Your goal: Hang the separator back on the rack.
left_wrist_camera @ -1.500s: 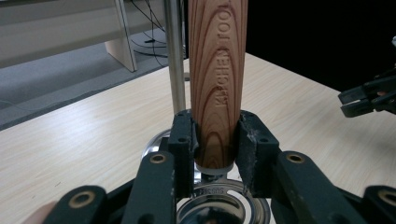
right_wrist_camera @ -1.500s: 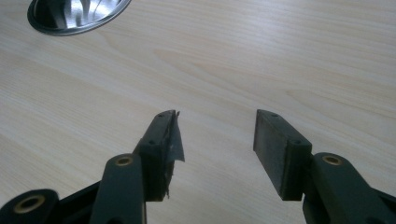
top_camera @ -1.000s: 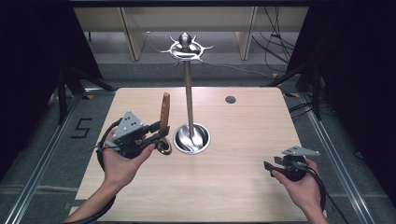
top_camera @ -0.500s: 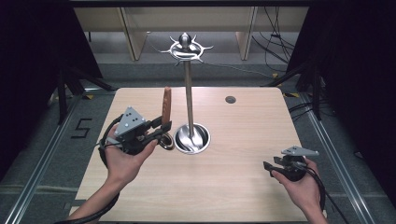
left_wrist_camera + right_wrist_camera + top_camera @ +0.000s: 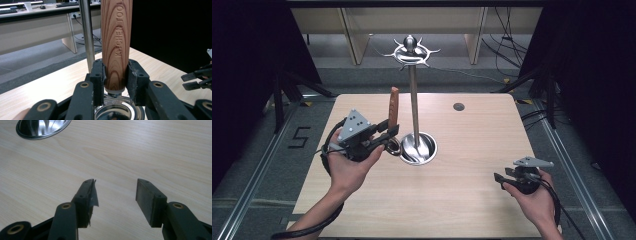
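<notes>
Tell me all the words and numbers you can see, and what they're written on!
"KITCHEN TOOL" runs along the wooden handle, its end cut off at the picture's edge.
"5" is marked on the floor left of the table.
A stamp on the metal ring below the handle is too small to read.

A light wooden desk (image 5: pixel 362 200) stands on grey floor (image 5: pixel 262 150) marked with a black "5" (image 5: pixel 298 136) — black curtains (image 5: pixel 242 60) hang at both sides, pale shelving (image 5: pixel 357 35) stands behind, and cables (image 5: pixel 507 45) trail across the floor.

Steel stand pole (image 5: pixel 414 107) just beside left claw (image 5: pixel 390 135); bare tabletop (image 5: pixel 472 150) around right claw (image 5: pixel 501 181).
</notes>
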Action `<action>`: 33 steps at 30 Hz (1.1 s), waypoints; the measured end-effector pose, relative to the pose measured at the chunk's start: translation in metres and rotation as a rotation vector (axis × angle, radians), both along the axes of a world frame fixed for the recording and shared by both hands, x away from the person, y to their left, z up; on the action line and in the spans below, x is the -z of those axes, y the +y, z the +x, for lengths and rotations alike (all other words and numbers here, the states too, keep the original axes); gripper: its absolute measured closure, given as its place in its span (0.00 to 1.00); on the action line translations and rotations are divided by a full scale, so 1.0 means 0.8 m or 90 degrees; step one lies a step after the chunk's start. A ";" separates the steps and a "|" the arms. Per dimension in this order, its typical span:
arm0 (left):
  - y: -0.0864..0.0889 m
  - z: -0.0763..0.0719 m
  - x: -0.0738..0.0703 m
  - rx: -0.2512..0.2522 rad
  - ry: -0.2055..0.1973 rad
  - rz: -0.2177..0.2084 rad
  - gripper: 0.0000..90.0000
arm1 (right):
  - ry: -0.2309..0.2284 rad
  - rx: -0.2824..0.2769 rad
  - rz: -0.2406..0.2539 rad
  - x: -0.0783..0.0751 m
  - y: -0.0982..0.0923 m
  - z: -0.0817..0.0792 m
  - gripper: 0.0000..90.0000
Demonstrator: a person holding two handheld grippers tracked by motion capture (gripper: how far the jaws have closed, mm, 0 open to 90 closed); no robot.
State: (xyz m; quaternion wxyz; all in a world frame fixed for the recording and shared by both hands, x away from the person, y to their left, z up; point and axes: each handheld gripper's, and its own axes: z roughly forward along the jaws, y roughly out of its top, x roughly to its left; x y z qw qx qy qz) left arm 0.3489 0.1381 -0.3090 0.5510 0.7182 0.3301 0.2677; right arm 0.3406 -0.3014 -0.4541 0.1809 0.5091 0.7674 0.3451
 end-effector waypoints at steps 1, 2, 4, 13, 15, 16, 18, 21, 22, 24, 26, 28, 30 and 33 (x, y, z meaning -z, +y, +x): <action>-0.001 0.000 -0.001 0.000 0.000 -0.003 0.76 | 0.000 -0.002 -0.002 0.000 0.000 0.000 0.56; -0.001 0.001 -0.001 0.001 0.000 -0.006 0.76 | 0.000 -0.002 -0.002 0.000 0.000 0.000 0.56; -0.002 0.001 -0.002 0.003 0.002 -0.008 0.76 | -0.001 0.000 0.000 0.000 0.000 0.000 0.56; -0.003 0.006 -0.004 -0.010 -0.005 -0.015 0.76 | 0.004 0.002 -0.003 0.000 0.001 -0.001 0.56; -0.003 0.008 -0.005 -0.017 -0.006 -0.017 0.76 | 0.000 -0.002 -0.003 0.000 0.000 0.000 0.56; -0.003 0.008 -0.005 -0.018 -0.007 -0.016 0.76 | 0.000 -0.002 -0.004 0.000 0.001 0.000 0.56; -0.004 0.009 -0.006 -0.019 -0.008 -0.015 0.76 | 0.001 0.000 -0.003 0.000 0.001 0.000 0.56; -0.006 0.010 -0.006 -0.021 -0.005 -0.017 0.76 | 0.004 0.002 -0.001 0.000 0.001 -0.001 0.56; -0.008 0.012 -0.006 -0.021 -0.005 -0.019 0.76 | 0.003 0.002 -0.002 -0.001 0.001 -0.001 0.56; -0.008 0.012 -0.007 -0.021 -0.006 -0.018 0.76 | 0.004 0.002 -0.001 0.000 0.001 -0.001 0.56; -0.009 0.014 -0.008 -0.022 -0.005 -0.021 0.76 | 0.005 0.001 -0.001 0.000 0.001 -0.001 0.56; -0.010 0.016 -0.010 -0.025 -0.008 -0.021 0.76 | 0.003 -0.006 -0.003 0.001 0.000 0.001 0.55; -0.010 0.018 -0.011 -0.026 -0.008 -0.022 0.76 | 0.001 -0.002 -0.003 0.000 0.001 0.000 0.55; -0.010 0.020 -0.014 -0.029 -0.011 -0.021 0.76 | 0.005 0.002 -0.001 0.000 0.001 -0.001 0.55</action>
